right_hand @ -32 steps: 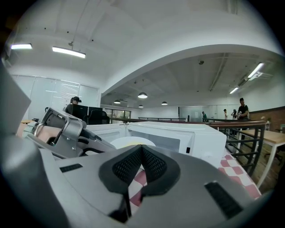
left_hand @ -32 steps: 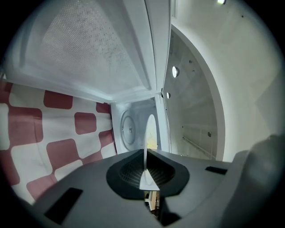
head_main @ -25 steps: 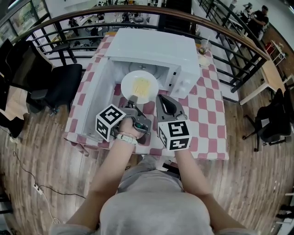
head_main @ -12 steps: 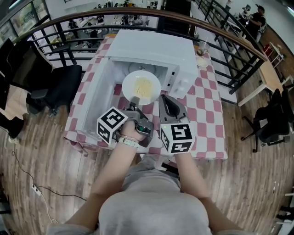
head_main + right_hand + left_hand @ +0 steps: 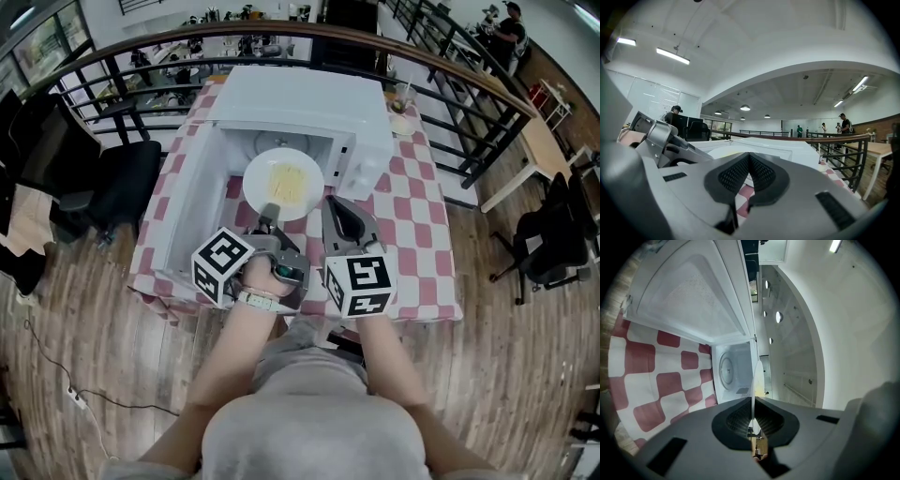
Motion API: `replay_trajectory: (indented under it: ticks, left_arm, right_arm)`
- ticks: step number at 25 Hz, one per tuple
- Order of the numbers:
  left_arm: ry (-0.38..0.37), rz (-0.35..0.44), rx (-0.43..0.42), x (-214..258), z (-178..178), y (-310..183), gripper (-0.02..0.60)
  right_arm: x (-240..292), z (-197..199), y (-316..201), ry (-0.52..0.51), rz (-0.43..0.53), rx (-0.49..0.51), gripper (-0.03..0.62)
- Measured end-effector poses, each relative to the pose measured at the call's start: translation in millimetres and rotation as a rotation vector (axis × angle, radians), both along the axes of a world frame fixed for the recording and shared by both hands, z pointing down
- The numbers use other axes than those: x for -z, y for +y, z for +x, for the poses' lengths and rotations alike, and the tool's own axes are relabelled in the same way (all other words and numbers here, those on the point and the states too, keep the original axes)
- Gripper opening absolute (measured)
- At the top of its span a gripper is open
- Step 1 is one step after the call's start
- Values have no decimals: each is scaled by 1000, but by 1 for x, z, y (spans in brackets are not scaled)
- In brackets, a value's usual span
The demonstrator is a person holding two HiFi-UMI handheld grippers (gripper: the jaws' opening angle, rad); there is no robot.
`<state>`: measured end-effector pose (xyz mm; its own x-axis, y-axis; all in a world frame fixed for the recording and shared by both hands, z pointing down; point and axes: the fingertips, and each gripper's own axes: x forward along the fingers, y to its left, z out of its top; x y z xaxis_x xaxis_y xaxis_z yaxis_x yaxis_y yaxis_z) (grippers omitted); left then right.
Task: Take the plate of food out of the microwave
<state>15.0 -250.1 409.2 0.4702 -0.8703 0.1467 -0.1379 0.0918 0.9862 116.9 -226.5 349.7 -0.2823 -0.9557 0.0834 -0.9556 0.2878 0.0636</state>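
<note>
Checkered table [image 5: 427, 246]: plate [image 5: 281, 180] is clamped by left gripper [image 5: 270, 209] at microwave [image 5: 300, 98] mouth; right gripper [image 5: 331, 202] is closed, empty.

Red-and-white checked tablecloth [image 5: 427, 234], glass [image 5: 401, 97] near its far right corner, dark curved railing [image 5: 450, 70] behind, black office chair [image 5: 127, 183] at left, another black chair [image 5: 553, 239] at right, wooden plank floor [image 5: 84, 337]
</note>
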Motion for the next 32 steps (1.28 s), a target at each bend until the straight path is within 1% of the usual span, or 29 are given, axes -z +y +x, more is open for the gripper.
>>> replay_trajectory:
  ticks: [6, 11, 21, 32]
  left_arm:
    - [1, -14, -8, 0, 4, 3, 12]
    - [-3, -9, -15, 4, 8, 3, 12]
    - [-7, -6, -13, 5, 12, 4, 12]
    - [5, -11, -15, 2, 15, 6, 12]
  right_arm:
    - [0, 3, 1, -12, -7, -1, 25]
    - [0, 9, 0, -20, -14, -16, 25]
    - [-2, 12, 0, -24, -21, -10, 25]
    - [-6, 18, 1, -25, -28, -13, 25]
